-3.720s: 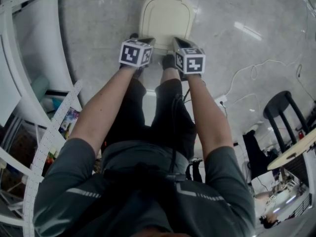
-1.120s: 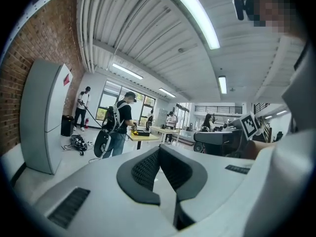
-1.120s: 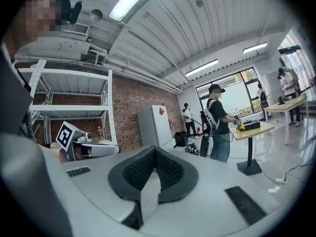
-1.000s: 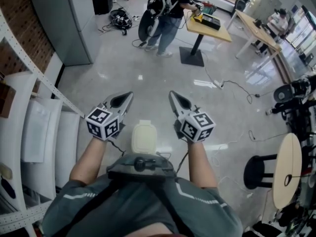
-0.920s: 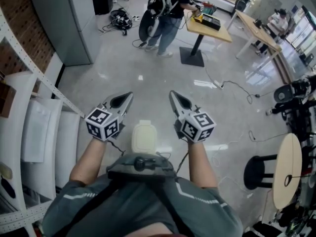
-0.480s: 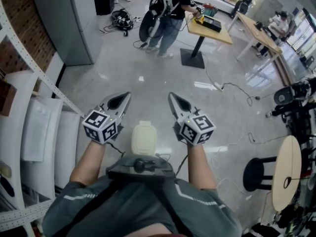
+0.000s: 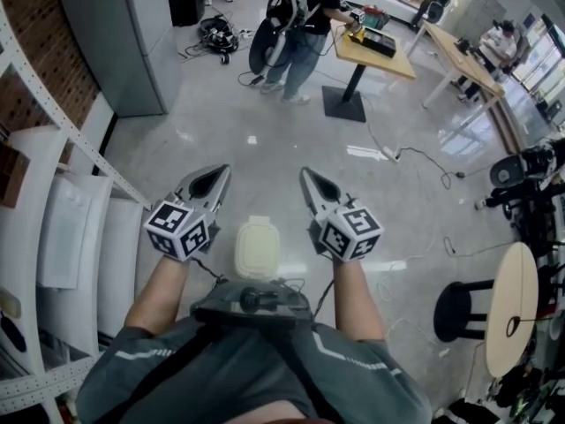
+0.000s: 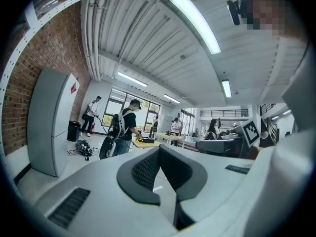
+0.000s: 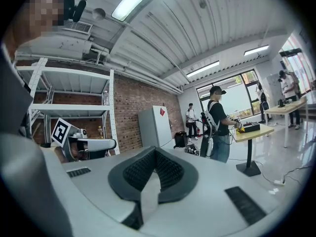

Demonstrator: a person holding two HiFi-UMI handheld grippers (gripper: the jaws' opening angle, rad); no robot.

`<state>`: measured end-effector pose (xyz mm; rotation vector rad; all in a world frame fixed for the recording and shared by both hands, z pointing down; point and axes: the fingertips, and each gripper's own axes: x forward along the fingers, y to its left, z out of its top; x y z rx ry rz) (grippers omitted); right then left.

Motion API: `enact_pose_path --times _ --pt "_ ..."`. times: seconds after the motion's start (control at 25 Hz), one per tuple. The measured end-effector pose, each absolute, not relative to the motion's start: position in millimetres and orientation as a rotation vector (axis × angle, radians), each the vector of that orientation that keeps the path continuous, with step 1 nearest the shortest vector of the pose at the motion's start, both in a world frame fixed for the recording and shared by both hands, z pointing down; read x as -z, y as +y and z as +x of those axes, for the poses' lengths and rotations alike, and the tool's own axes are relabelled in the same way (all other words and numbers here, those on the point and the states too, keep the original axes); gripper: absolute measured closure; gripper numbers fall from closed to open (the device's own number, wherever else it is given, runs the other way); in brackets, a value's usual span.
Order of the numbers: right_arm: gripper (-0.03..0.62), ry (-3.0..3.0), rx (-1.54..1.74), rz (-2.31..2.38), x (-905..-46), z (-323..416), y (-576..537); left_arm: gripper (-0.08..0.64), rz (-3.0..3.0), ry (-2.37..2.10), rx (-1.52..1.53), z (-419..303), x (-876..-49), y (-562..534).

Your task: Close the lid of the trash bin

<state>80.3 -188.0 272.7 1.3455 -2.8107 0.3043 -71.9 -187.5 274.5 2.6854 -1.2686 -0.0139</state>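
Person is standing on a glossy grey floor [image 7: 265, 131], holding both grippers out at about the same height, arms roughly parallel.

Left claw [image 7: 214, 177] is pointing forward, away from the body. In its own view the two ribbed pads are meeting at the tip and are gripping nothing. Its marker cube [image 7: 179, 230] is sitting just above the wrist.

Right claw [image 7: 309, 180] is mirroring it. Its pads are likewise pressing together at the tip, with nothing between them. Its marker cube [image 7: 346, 231] is facing up toward the head camera.

Trash bin lid [image 7: 257, 247] is showing in the head view in the gap between the two forearms, down on the floor just ahead of the chest harness [image 7: 252, 300]. It is cream-coloured and is lying flat, closed down. Neither claw is touching it; both are hanging well apart from it.

Surroundings:
- A white metal shelf rack [image 7: 53, 228] is running along the left, against a brick wall.
- A tall grey cabinet [image 7: 119, 34] is standing beyond it.
- Farther off, a person with a backpack [image 7: 296, 16] is leaning at a wooden worktop [image 7: 375, 47].
- A white cable [image 7: 415, 157] is trailing over the floor on the right.
- A black stool [image 7: 459, 306] is standing beside a round worktop [image 7: 512, 303].
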Motion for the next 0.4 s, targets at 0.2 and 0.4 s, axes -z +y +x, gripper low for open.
enact_pose_path --times 0.2,0.4 --pt "0.592 -2.803 -0.301 1.348 -274.0 83.7 -187.5 0.561 2.682 -1.254 0.013 -65.5 -275.5 -186.6" --pt "0.592 -2.806 -0.298 1.337 -272.9 83.5 -185.3 0.561 2.701 -1.174 -0.016 -53.4 -277.5 -180.0"
